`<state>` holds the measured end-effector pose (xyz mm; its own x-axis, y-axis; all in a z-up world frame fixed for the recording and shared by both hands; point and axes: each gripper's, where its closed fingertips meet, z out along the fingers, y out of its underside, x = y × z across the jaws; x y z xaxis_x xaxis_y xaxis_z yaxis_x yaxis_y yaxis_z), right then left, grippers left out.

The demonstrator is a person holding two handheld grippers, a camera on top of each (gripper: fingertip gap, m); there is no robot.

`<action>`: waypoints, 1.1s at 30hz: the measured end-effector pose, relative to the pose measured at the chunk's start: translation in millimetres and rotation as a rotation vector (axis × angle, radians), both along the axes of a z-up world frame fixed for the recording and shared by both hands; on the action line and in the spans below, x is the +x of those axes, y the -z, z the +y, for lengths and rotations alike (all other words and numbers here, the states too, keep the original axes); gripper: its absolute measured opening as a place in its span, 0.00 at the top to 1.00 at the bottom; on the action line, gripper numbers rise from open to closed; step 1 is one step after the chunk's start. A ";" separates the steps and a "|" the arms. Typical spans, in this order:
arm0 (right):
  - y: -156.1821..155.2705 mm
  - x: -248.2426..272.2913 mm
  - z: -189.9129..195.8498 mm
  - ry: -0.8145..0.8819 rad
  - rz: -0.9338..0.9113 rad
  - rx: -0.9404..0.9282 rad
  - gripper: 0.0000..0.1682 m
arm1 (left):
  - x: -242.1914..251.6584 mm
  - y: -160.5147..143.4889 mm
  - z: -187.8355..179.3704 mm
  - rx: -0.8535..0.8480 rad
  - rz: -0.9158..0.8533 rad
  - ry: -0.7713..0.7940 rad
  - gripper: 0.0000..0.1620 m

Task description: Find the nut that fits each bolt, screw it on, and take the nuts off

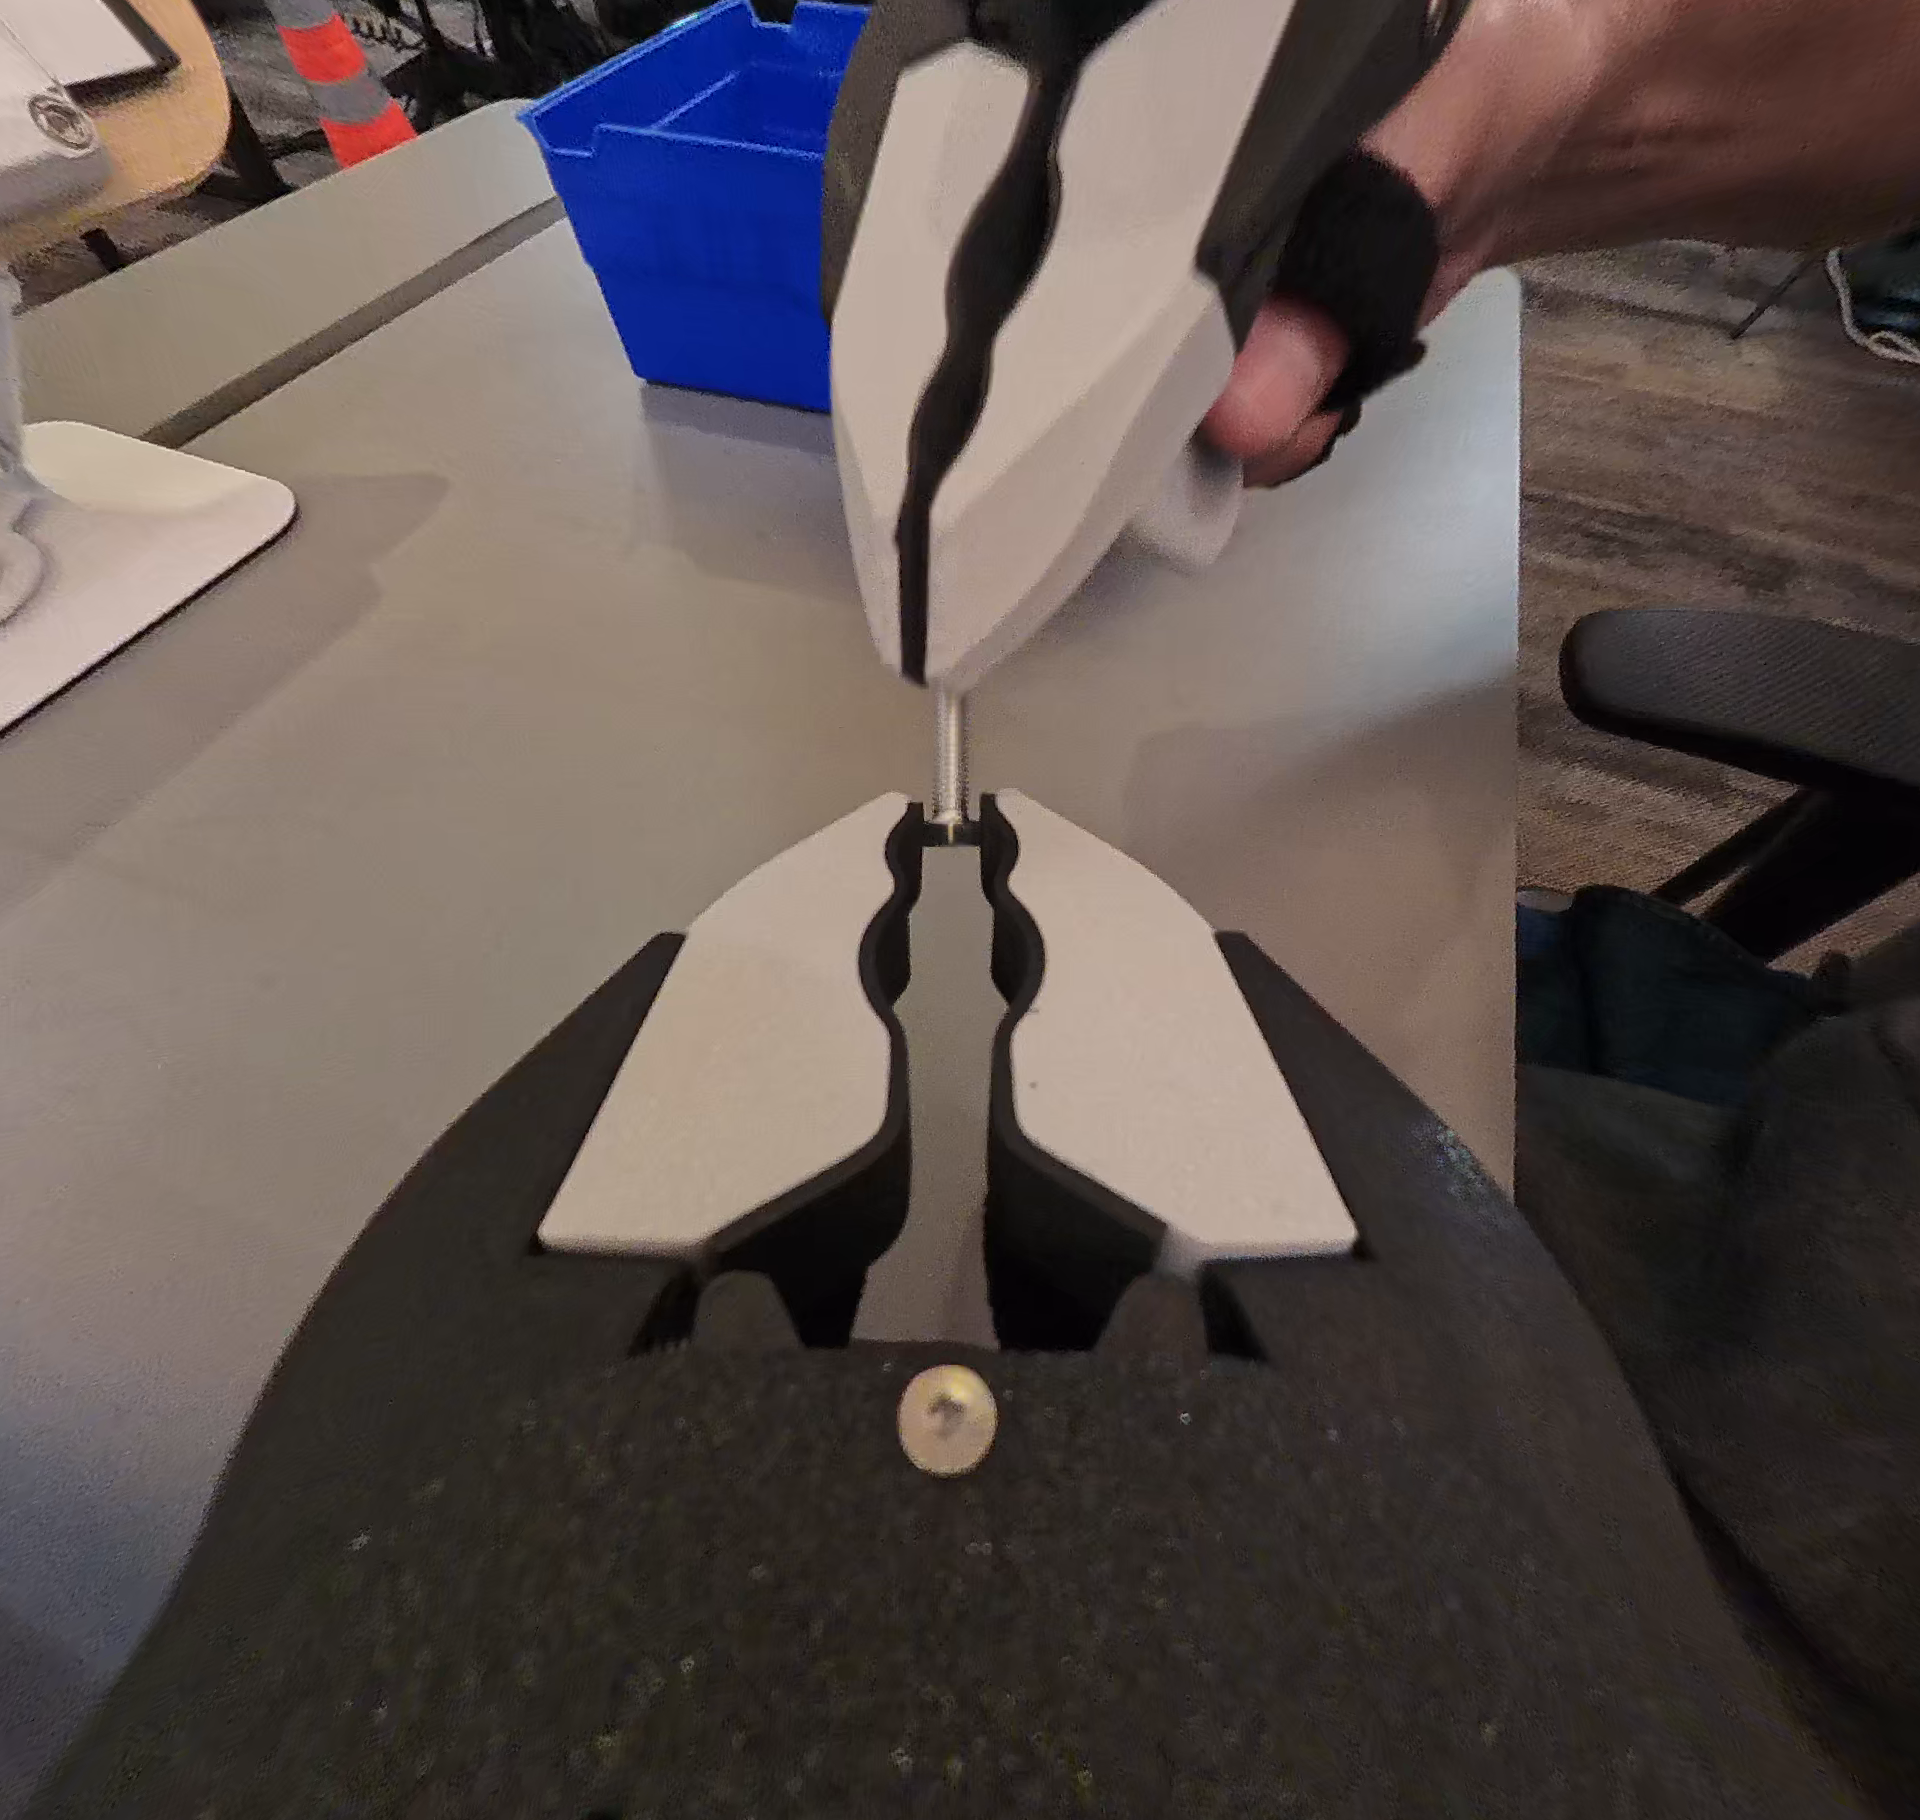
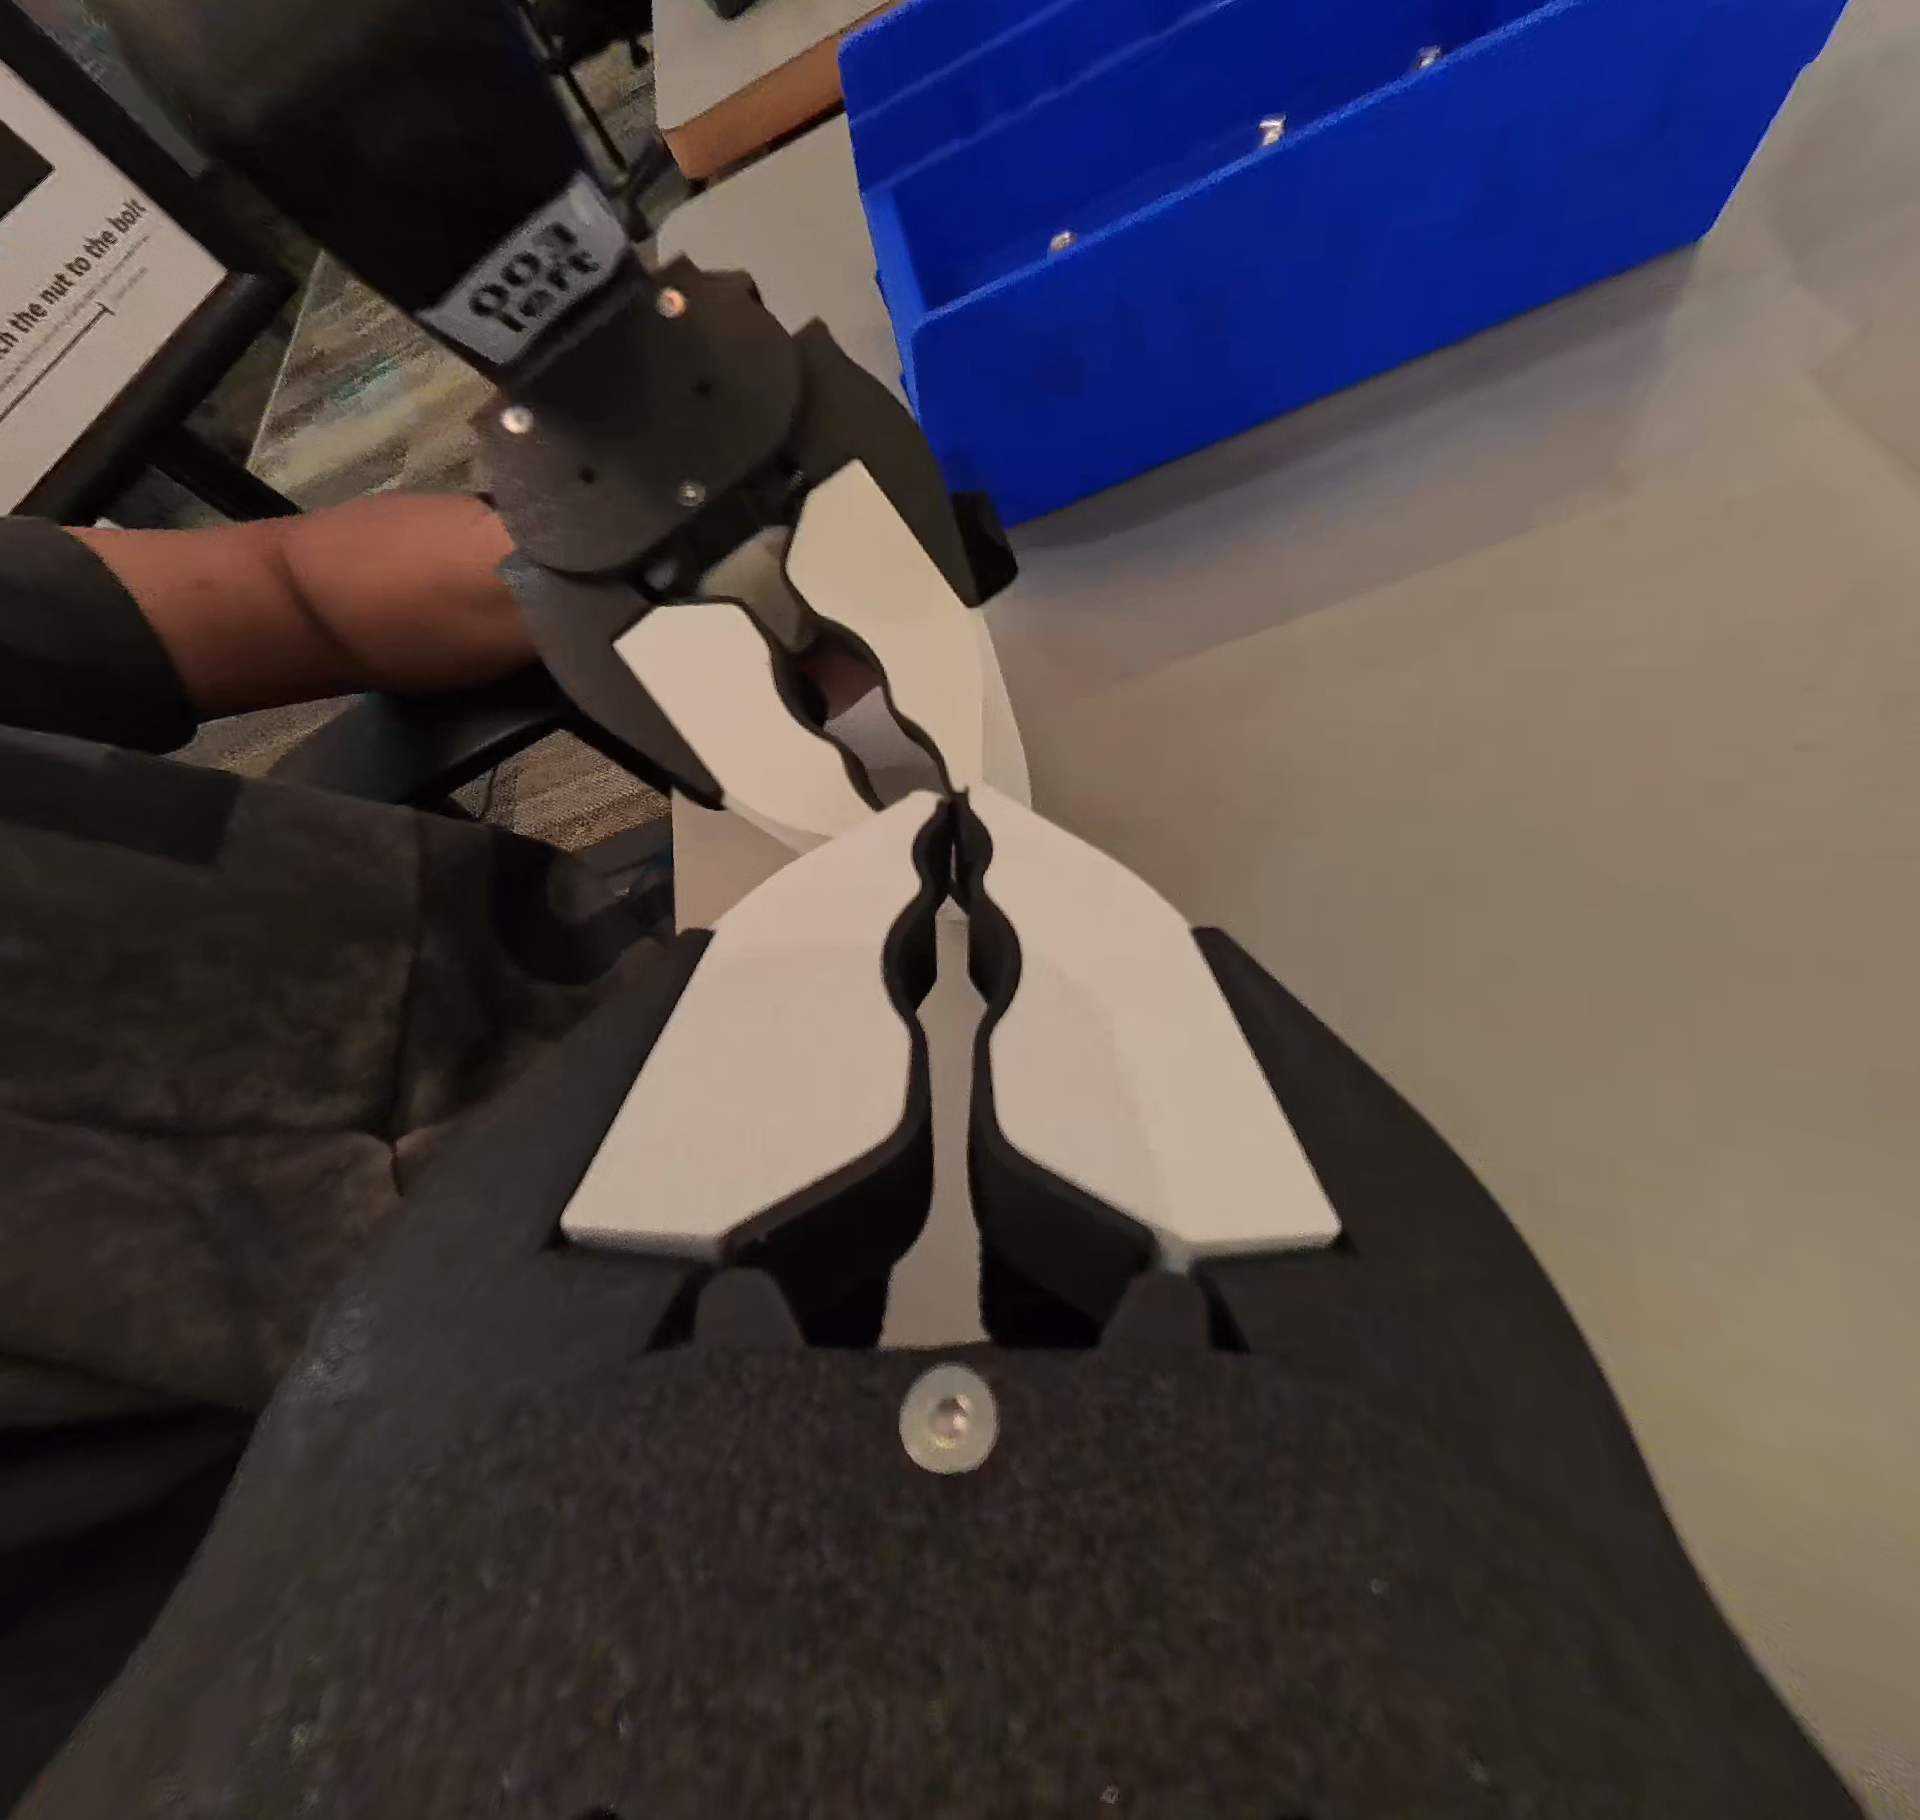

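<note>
In the left wrist view my left gripper (image 1: 948,820) is shut on the head end of a silver bolt (image 1: 948,757) and holds it above the grey table (image 1: 520,731). The threaded shaft points away from me. My right gripper (image 1: 920,669) comes down from above with its pads together, and its tip rests at the shaft's far end. The bolt's end passes behind one white finger, not between the pads. In the right wrist view my right gripper (image 2: 954,820) is shut, with the left gripper (image 2: 925,778) just beyond its tips. The bolt is hidden there.
A blue divided bin (image 1: 717,212) stands at the table's far side. The right wrist view shows the bin (image 2: 1299,316) with small nuts (image 2: 1273,129) in its compartments. A white stand base (image 1: 125,555) sits at the left. A black chair (image 1: 1745,690) is off the right edge. Left and right tips are no more than a few centimetres apart.
</note>
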<state>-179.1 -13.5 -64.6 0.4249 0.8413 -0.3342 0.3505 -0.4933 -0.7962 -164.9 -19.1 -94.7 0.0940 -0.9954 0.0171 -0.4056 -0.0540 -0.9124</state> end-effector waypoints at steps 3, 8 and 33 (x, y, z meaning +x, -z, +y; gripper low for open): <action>-7.0 -0.1 8.5 0.034 0.030 0.019 1.00 | -0.8 0.7 0.5 0.031 0.020 -0.017 0.94; -64.1 20.6 32.6 0.120 0.176 0.125 1.00 | -3.2 4.9 5.6 -0.090 -0.029 -0.002 0.94; -48.3 -4.4 -9.4 0.101 0.758 0.222 0.62 | -15.4 -43.1 -15.9 -0.669 -0.513 0.369 0.94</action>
